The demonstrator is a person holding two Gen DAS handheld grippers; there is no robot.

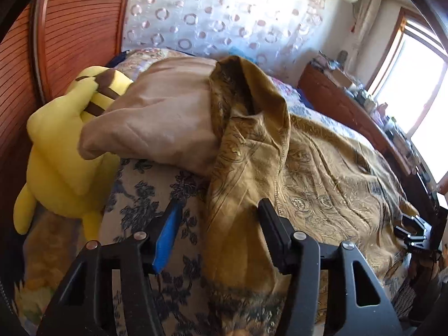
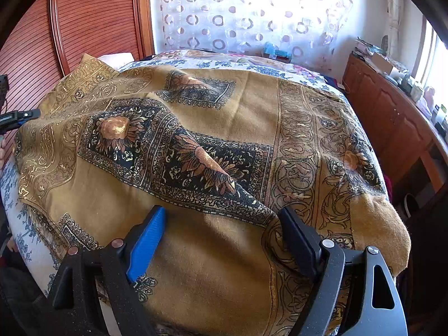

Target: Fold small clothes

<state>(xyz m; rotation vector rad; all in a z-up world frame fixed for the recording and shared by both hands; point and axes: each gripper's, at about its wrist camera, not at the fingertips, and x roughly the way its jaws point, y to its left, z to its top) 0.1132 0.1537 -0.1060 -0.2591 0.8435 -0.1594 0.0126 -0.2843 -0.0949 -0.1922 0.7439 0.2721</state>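
Scarf (image 2: 212, 145) spread across bed (image 2: 16, 196), mustard with dark flower panels, long axis running left to right. Left gripper (image 1: 218, 210) straddling a raised fold at the scarf's left end, jaws half wide, not pressing. Right gripper (image 2: 221, 215) over the near edge, jaws wide, empty. Left hand nearer a graspable fold.

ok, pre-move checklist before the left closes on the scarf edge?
1. Cloth between left gripper jaws: ok, a raised fold of the mustard scarf sits there.
2. Pads pressing on it: not ok, gaps both sides.
3. Right gripper open: ok, nothing clamped.
4. Scarf flat: not ok, ridges and a heaped edge.
5. Plush toy clear of the fold: ok, off to the side.
6. Single layer in the jaws: cannot tell.
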